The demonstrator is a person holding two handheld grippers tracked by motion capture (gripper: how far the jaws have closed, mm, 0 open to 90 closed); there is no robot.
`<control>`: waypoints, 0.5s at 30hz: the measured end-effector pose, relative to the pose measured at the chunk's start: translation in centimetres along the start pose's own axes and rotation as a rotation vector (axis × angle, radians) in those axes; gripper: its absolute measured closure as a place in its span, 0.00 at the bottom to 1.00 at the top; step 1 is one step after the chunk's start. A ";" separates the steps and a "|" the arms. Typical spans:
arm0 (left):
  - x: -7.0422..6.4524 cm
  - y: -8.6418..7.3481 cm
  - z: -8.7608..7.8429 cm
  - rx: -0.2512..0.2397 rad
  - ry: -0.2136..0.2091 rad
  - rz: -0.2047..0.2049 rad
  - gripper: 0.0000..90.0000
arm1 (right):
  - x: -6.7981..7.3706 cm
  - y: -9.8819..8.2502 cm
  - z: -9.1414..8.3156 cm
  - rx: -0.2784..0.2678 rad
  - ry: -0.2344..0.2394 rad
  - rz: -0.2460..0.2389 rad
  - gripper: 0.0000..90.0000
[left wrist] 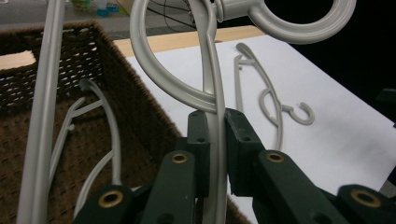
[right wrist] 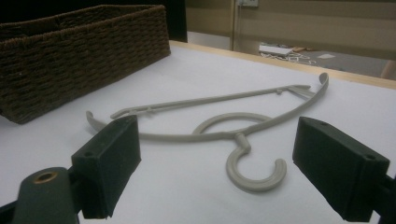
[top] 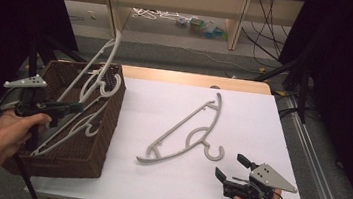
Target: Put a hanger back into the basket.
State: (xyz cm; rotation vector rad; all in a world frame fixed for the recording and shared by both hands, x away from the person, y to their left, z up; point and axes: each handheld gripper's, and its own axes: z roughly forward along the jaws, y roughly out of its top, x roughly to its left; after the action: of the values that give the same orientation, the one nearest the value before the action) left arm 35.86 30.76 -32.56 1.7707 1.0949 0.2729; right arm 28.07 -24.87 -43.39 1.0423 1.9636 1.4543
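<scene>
Hangers are partly moved: the left gripper (left wrist: 215, 135) clamps one hanger (left wrist: 212, 70) above the basket (top: 105, 136), another hanger (top: 186, 131) lies on the worktop (top: 262, 124) beside the basket, the right gripper (right wrist: 217, 172) gaping before it.

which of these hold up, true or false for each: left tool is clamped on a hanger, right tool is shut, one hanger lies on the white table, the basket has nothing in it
1. The left tool is clamped on a hanger. True: its pads press on the thin grey bar.
2. The right tool is shut. False: its jaws stand wide apart with nothing between them.
3. One hanger lies flat on the white table. True: the loose hanger rests on it, just ahead of the right tool.
4. The basket has nothing in it. False: a hanger in the basket lies on its floor, and others lean out over its rim.
</scene>
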 end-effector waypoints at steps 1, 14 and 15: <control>0.3 -0.1 -0.1 0.000 -0.015 -0.005 0.90 | 0.0 0.0 0.0 -0.001 0.000 -0.003 0.18; 2.9 -2.2 -0.6 0.086 -0.001 0.018 0.90 | 0.0 -0.1 0.1 0.001 -0.001 0.002 0.18; 3.0 -2.3 -0.6 0.095 0.005 0.029 0.90 | 0.0 -0.1 0.2 -0.005 0.004 0.008 0.18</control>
State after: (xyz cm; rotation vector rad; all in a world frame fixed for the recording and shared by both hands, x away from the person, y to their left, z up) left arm 35.90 33.74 -35.08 1.8722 1.1022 0.2465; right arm 28.16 -24.79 -43.56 1.0475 1.9601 1.4660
